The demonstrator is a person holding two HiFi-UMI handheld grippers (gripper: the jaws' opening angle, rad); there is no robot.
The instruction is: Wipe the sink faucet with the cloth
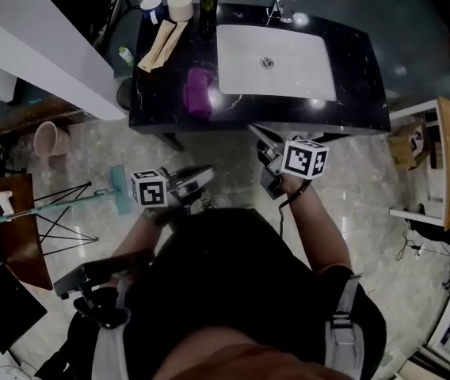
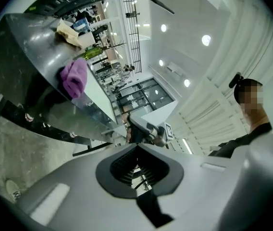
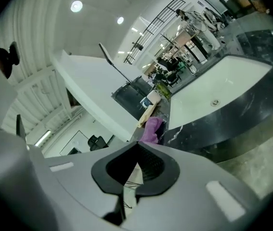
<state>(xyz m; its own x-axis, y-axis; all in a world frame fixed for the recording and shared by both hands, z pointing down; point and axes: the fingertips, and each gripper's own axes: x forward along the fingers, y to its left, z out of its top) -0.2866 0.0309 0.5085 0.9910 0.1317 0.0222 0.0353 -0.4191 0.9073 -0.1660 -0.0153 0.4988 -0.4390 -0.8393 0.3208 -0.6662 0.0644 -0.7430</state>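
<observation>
- Left gripper (image 1: 206, 175): fingers pressed together, nothing held, off the desk (image 1: 361, 85).
- Right gripper (image 1: 260, 135): fingers closed, empty.
- Purple cloth (image 1: 199, 91) lies on the desk, just left of the sink (image 1: 304, 70); faucet (image 1: 280, 3) stands at its far rim.

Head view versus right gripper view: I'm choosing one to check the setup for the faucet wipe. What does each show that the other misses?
Only the head view: the left hand-held gripper, a squeegee and a pink bucket on the floor.
Only the right gripper view: the right hand-held gripper seen along its jaws, which are shut with nothing between them, plus ceiling lights.
Both: the purple cloth lying on the dark counter beside the white sink.
</observation>
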